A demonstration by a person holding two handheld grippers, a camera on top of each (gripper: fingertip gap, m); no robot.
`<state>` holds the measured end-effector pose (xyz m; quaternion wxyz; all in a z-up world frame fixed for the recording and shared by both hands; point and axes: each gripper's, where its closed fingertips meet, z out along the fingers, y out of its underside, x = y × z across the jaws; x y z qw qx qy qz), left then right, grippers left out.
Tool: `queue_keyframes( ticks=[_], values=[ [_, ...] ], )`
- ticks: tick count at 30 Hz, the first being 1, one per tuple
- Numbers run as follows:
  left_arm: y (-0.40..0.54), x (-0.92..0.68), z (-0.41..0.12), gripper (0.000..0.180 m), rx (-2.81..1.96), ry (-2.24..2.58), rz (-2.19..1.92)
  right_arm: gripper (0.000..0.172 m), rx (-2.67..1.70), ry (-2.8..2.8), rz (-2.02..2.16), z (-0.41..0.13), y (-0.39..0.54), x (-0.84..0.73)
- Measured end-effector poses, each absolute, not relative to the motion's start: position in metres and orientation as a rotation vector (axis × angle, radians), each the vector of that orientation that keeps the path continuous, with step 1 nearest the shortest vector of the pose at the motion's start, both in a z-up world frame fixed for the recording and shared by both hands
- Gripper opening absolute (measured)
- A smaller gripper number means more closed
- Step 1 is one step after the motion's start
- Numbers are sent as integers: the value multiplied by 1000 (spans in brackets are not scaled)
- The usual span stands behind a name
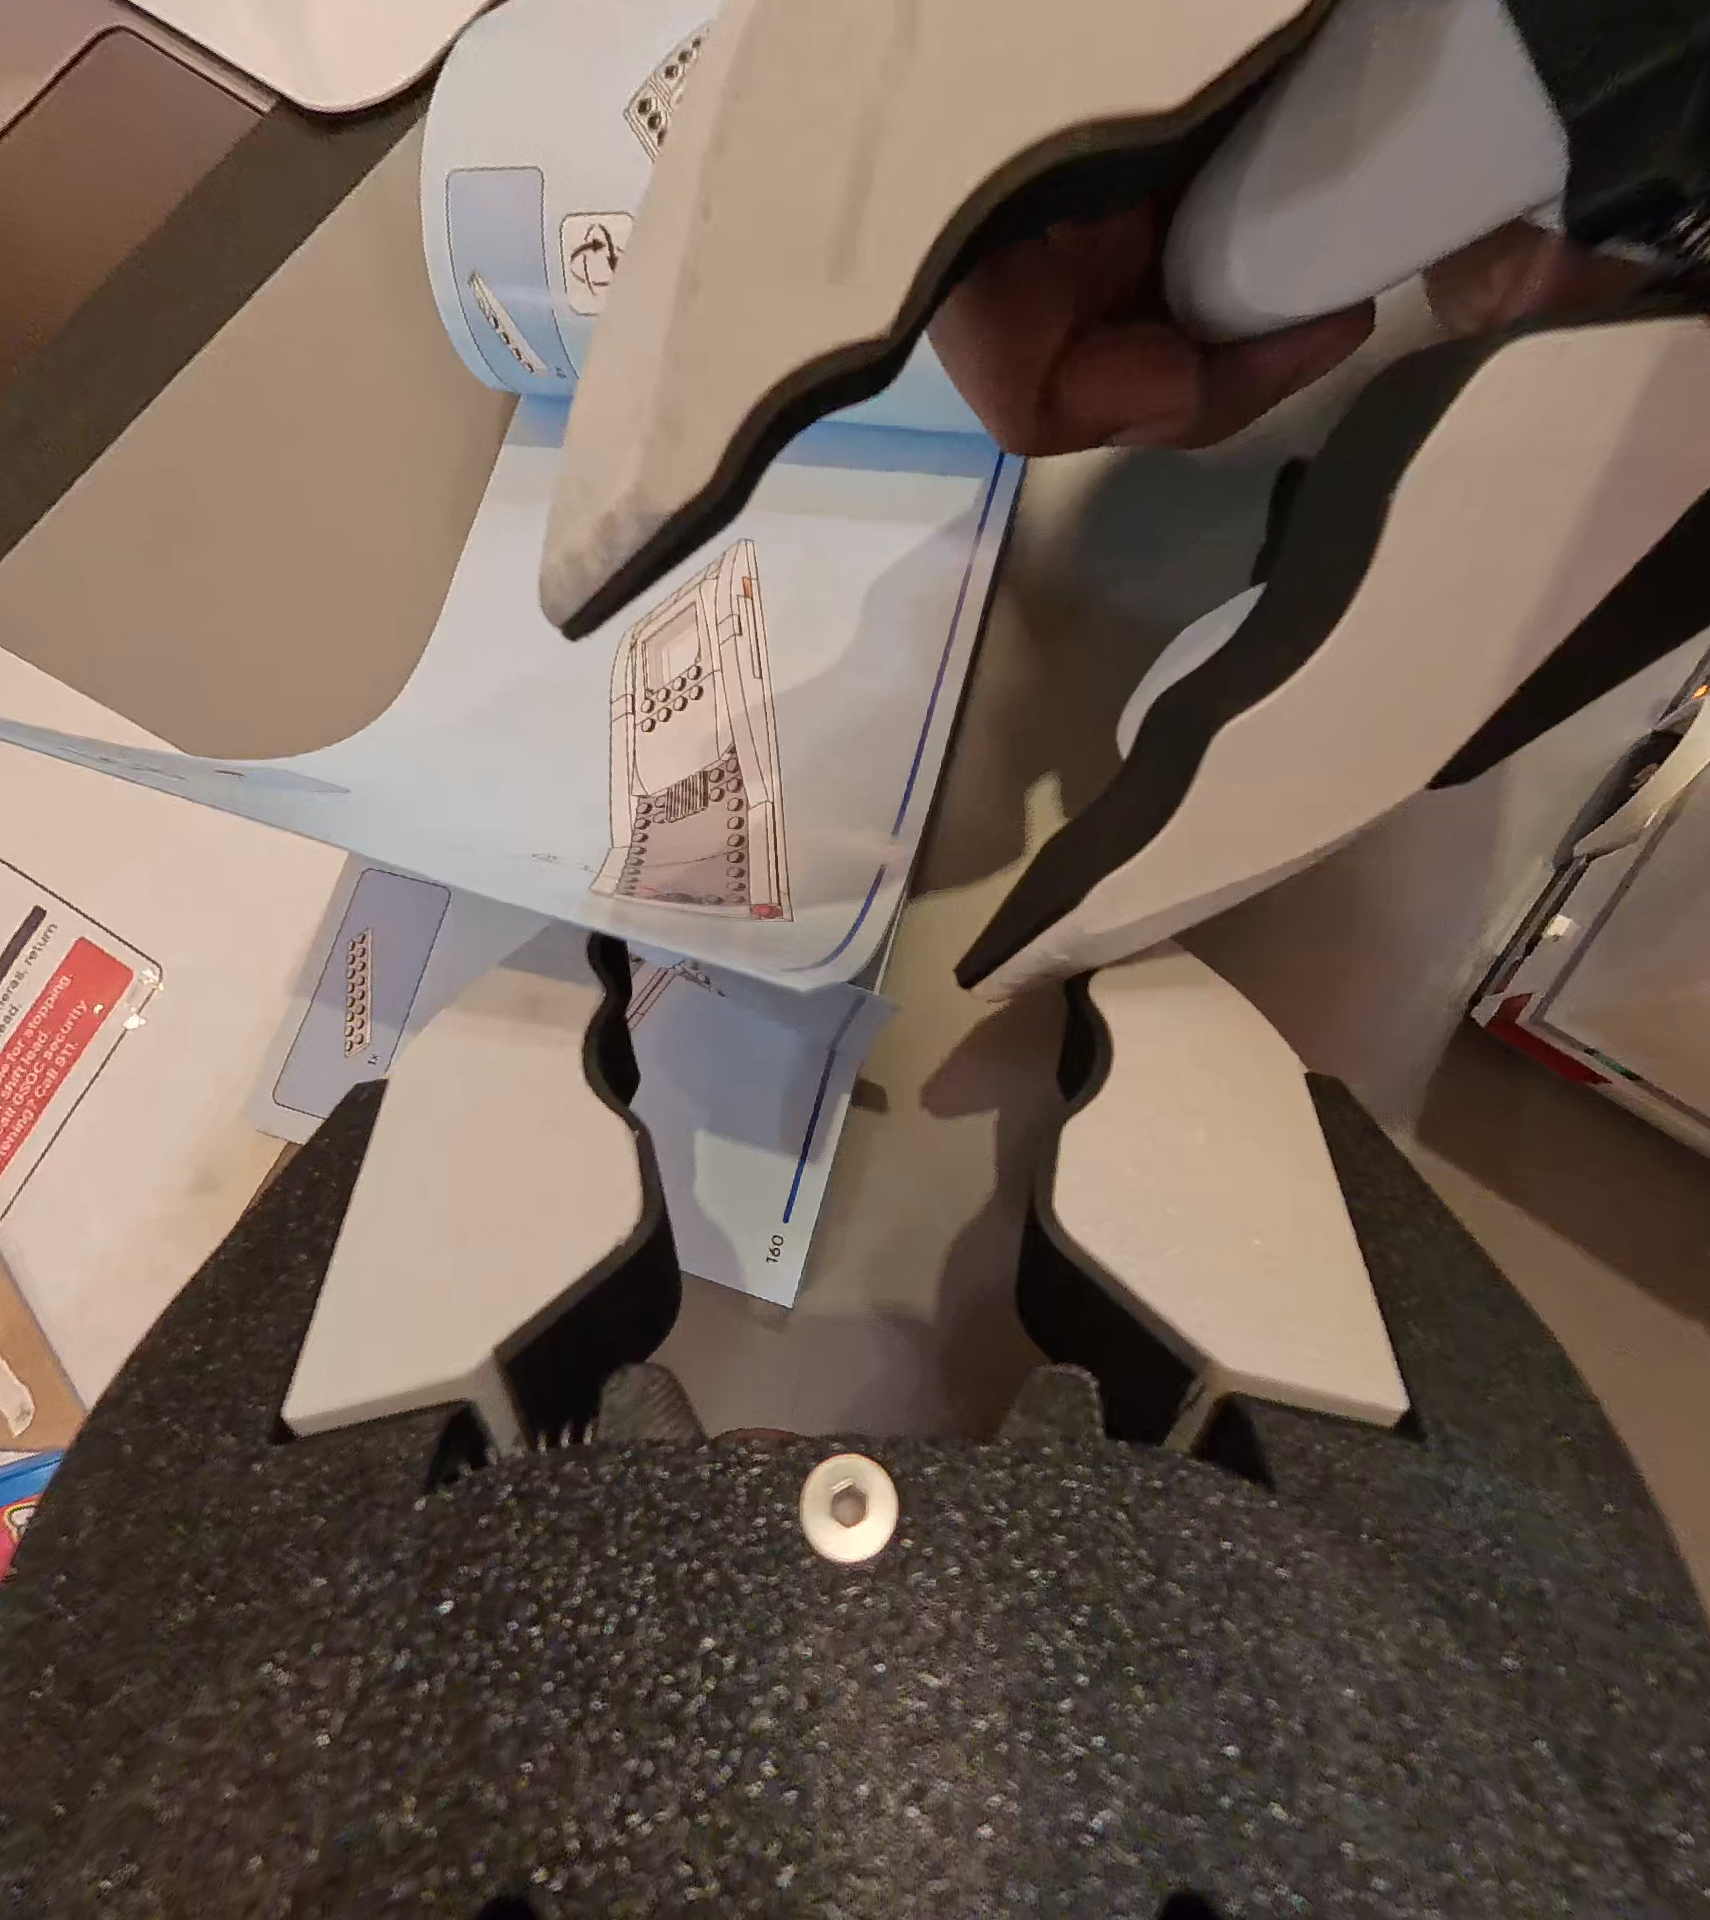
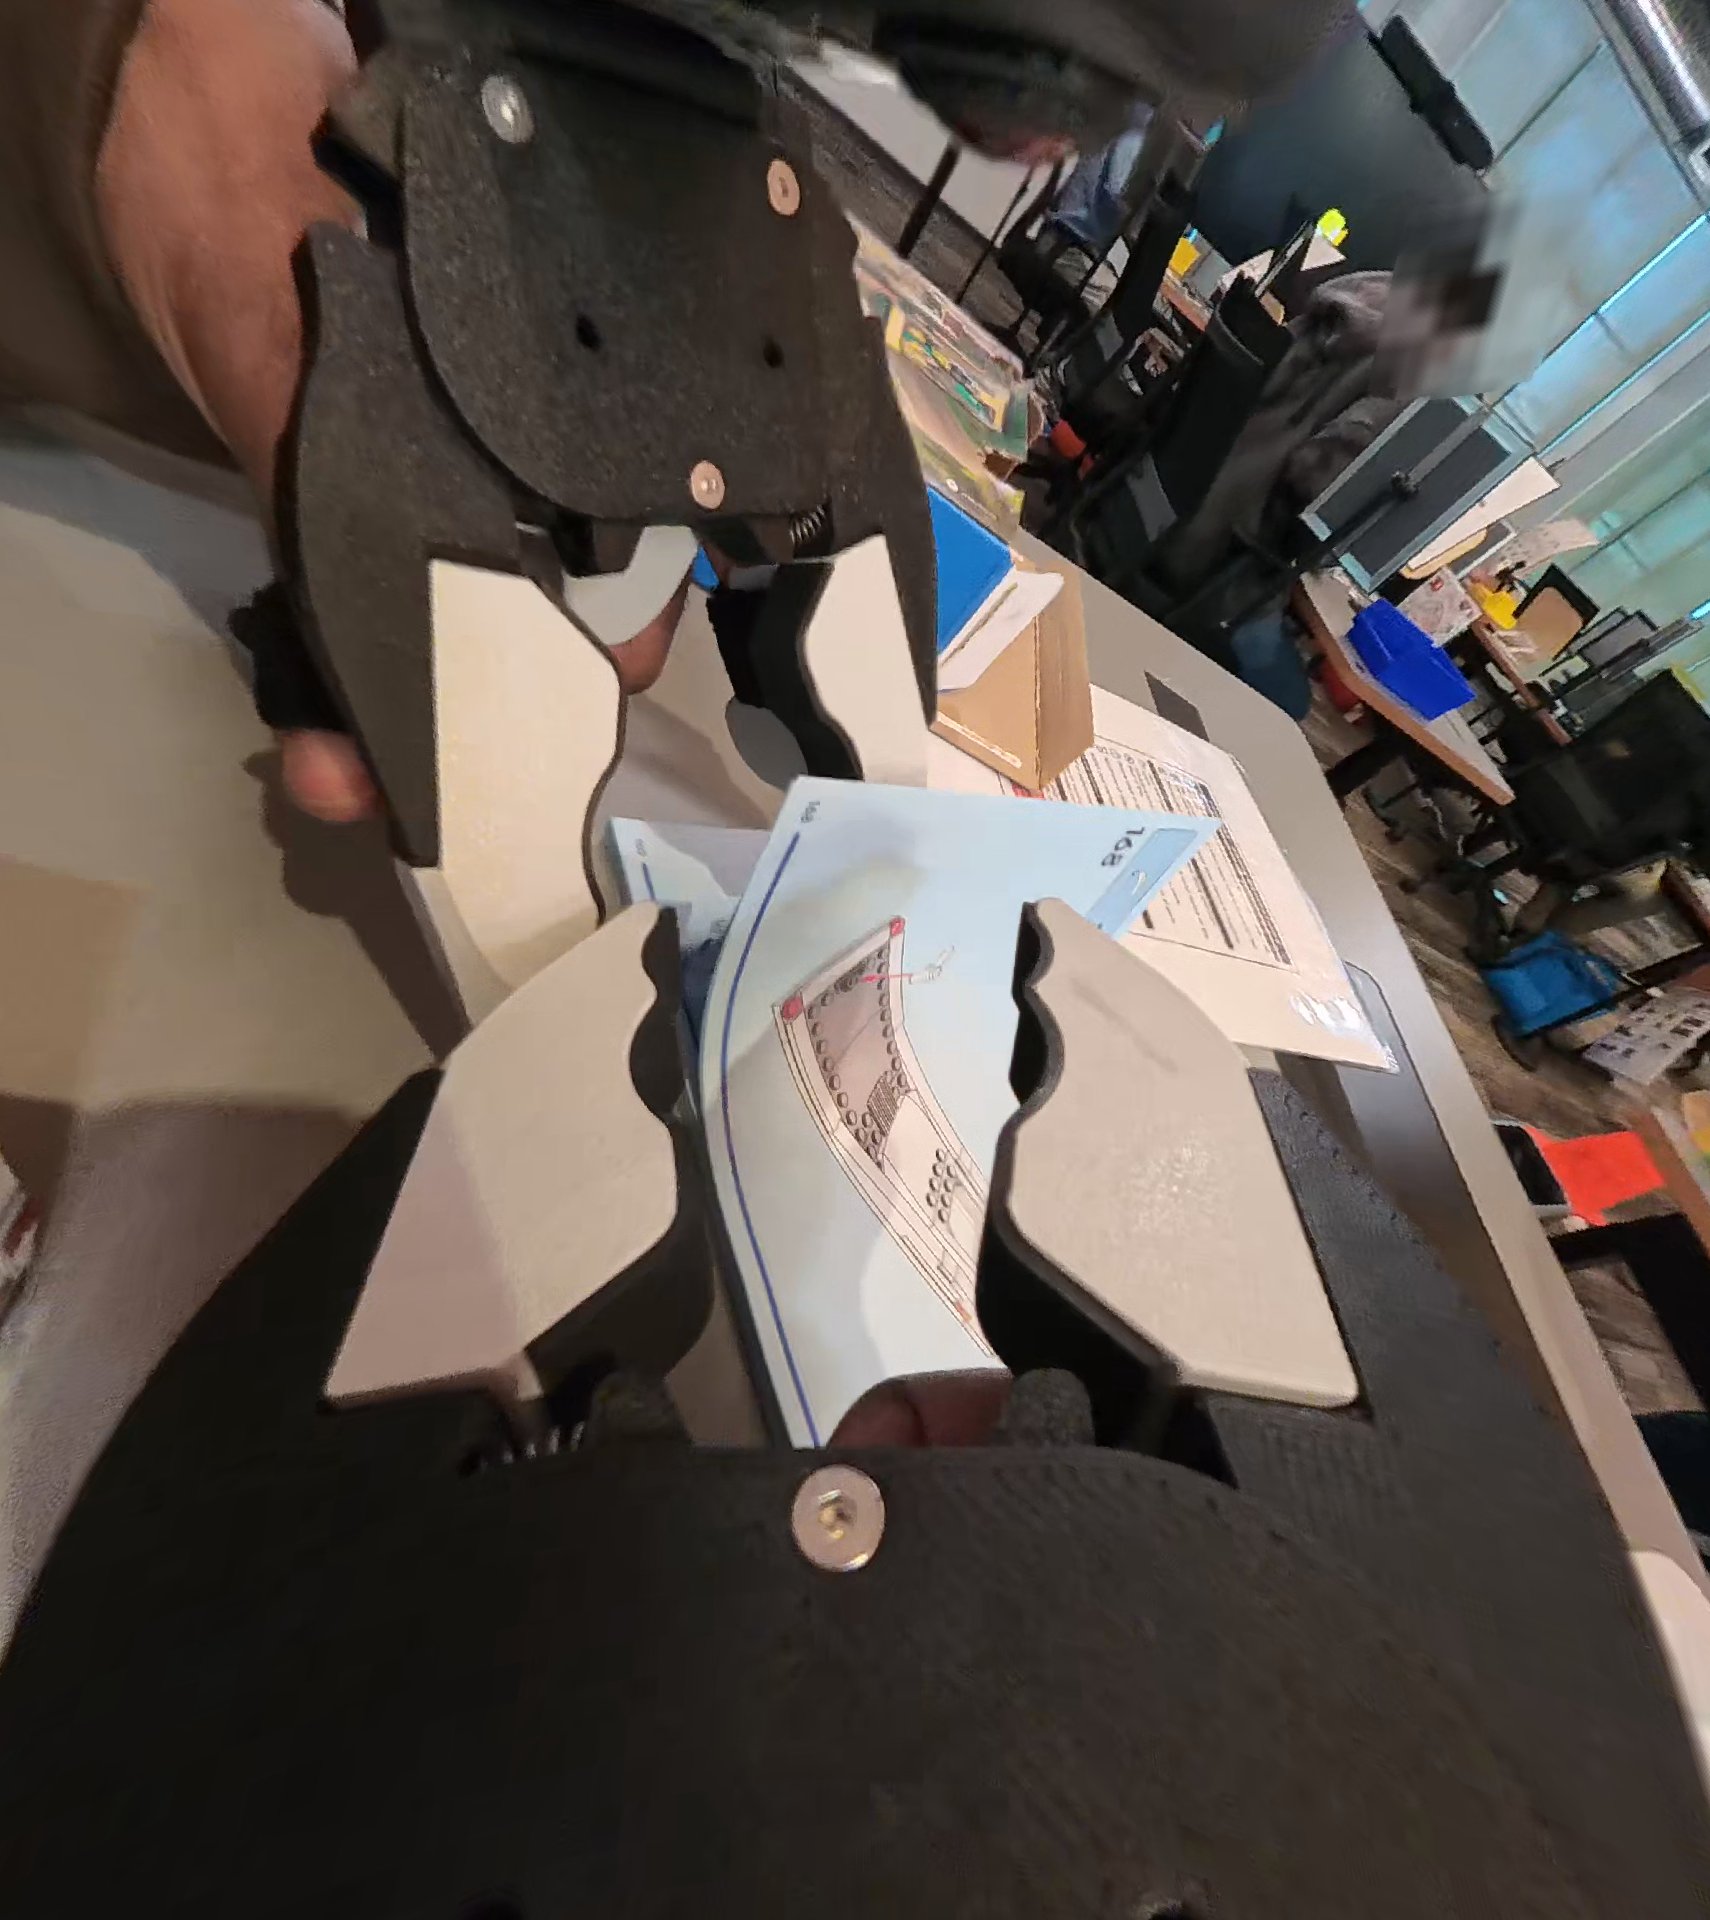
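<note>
While both grippers are hovering over grey table (image 2: 1287,769), lifted booklet page (image 2: 861,1195) is curling up between right gripper (image 2: 846,935) pads, jaws wide, pads not pressing. Left gripper (image 1: 830,997) is gaping wide, gripping nothing, above open booklet (image 1: 726,1174). Laminated sheet (image 2: 1246,914) is lying beside booklet.

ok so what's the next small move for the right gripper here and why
Probably close the right gripper on the lifted page. That page curls up off the booklet and runs between its open fingers, with a gap on the right side, so nothing pinches it. The left gripper stands open nearby, holding nothing.
</note>
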<state>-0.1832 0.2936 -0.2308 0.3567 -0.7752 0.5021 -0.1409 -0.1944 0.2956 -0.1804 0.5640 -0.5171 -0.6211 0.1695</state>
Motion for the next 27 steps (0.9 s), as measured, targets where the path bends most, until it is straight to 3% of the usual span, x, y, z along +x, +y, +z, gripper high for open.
queue_keyframes(
  ticks=[11,27],
  values=[
    [300,-181,-219,85,-1917,1264,-353,61,-1166,-1491,244,-172,294,-186],
    [301,-172,-220,85,-1883,1276,-334,73,-1068,-1714,527,-167,293,-192]
  ],
)
